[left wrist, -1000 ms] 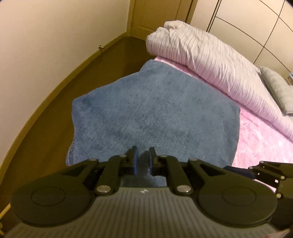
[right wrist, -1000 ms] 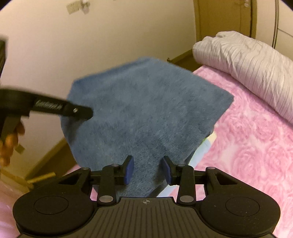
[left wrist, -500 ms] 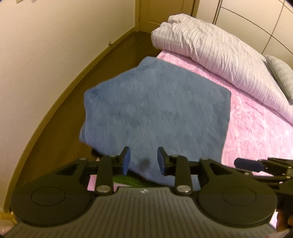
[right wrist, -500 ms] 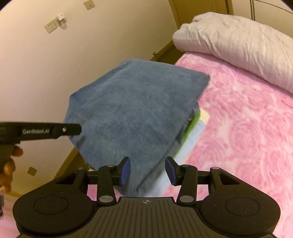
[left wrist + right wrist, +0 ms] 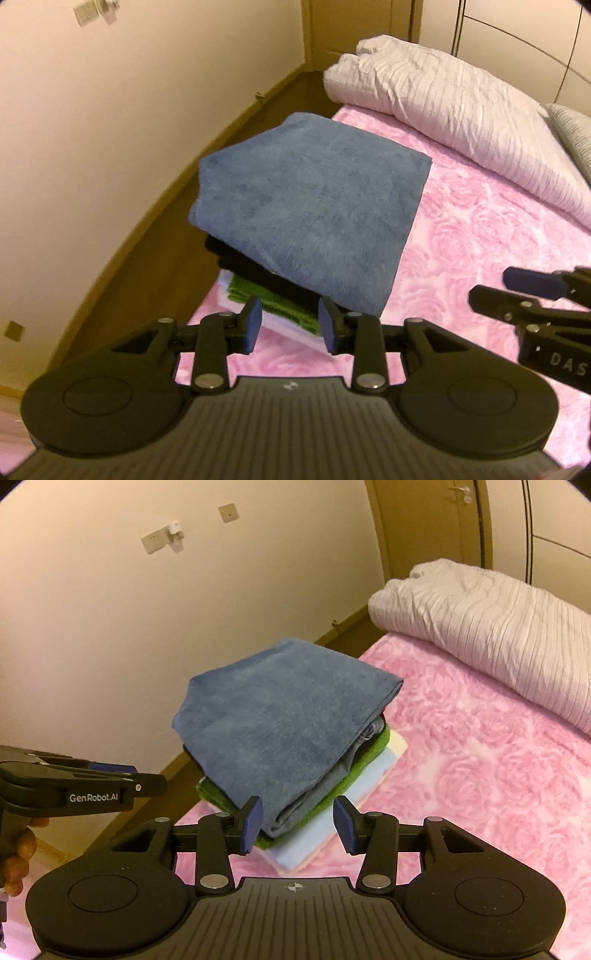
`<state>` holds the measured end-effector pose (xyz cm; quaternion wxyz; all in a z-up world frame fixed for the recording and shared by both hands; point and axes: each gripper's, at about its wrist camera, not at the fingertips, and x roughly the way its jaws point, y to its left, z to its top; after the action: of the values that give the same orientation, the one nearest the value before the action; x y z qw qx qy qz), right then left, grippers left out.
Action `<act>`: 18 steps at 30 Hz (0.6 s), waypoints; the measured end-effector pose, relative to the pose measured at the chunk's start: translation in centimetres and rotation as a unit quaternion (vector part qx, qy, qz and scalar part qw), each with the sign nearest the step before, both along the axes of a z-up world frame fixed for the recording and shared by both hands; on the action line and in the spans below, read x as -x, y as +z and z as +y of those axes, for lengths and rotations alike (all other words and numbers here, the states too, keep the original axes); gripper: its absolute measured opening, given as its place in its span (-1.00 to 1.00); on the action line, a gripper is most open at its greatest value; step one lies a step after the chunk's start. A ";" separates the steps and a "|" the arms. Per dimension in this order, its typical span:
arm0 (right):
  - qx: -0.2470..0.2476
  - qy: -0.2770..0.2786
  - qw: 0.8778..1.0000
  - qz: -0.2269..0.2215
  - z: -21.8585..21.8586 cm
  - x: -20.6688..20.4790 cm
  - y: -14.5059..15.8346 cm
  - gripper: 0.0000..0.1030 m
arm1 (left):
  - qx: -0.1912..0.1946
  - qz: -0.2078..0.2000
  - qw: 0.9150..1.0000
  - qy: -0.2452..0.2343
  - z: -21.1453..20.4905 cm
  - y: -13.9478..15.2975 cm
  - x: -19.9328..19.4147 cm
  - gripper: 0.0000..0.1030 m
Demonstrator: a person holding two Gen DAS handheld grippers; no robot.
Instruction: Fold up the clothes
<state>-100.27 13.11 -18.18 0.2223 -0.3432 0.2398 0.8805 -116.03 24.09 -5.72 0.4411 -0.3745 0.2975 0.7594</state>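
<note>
A folded blue towel [image 5: 314,206] [image 5: 280,720] tops a stack of folded clothes on the pink bed corner. Beneath it lie a black piece [image 5: 258,266], a green towel [image 5: 251,293] [image 5: 365,764] and a pale blue piece [image 5: 332,823]. My left gripper [image 5: 290,325] hovers in front of the stack, above it; its jaws are opening with nothing between them. My right gripper [image 5: 298,825] is open and empty, also raised off the stack's near edge. Each gripper shows in the other's view: the right one [image 5: 532,291] at the right edge, the left one [image 5: 110,775] at the left.
The pink rose-patterned blanket [image 5: 461,240] covers the bed. A rolled striped duvet [image 5: 461,110] [image 5: 498,627] lies along the far side. Dark floor [image 5: 155,258] and a cream wall [image 5: 110,129] run left of the bed. A hand [image 5: 18,853] holds the left gripper's handle.
The left gripper has let go of the blue towel and spread its jaws. Both grippers pulled back and up from the stack, which now shows whole with its lower layers.
</note>
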 end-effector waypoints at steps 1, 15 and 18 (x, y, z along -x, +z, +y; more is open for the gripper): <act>-0.006 0.003 1.000 0.001 -0.3 -0.5 0.3 -0.10 | -0.003 0.010 1.000 0.002 -0.3 0.3 -0.7 -0.42; -0.028 -0.004 1.000 0.006 -1.4 -9.0 2.8 -0.10 | -0.041 0.001 0.998 0.038 -4.9 2.1 -9.1 -0.41; -0.012 0.000 1.000 0.008 -1.4 -10.6 3.0 -0.10 | -0.047 -0.006 0.998 0.045 -5.6 2.1 -10.5 -0.41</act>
<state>-89.69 11.69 -15.15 0.2243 -0.3340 0.2311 0.8858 -105.53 18.52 -3.63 0.4253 -0.3714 0.2415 0.7892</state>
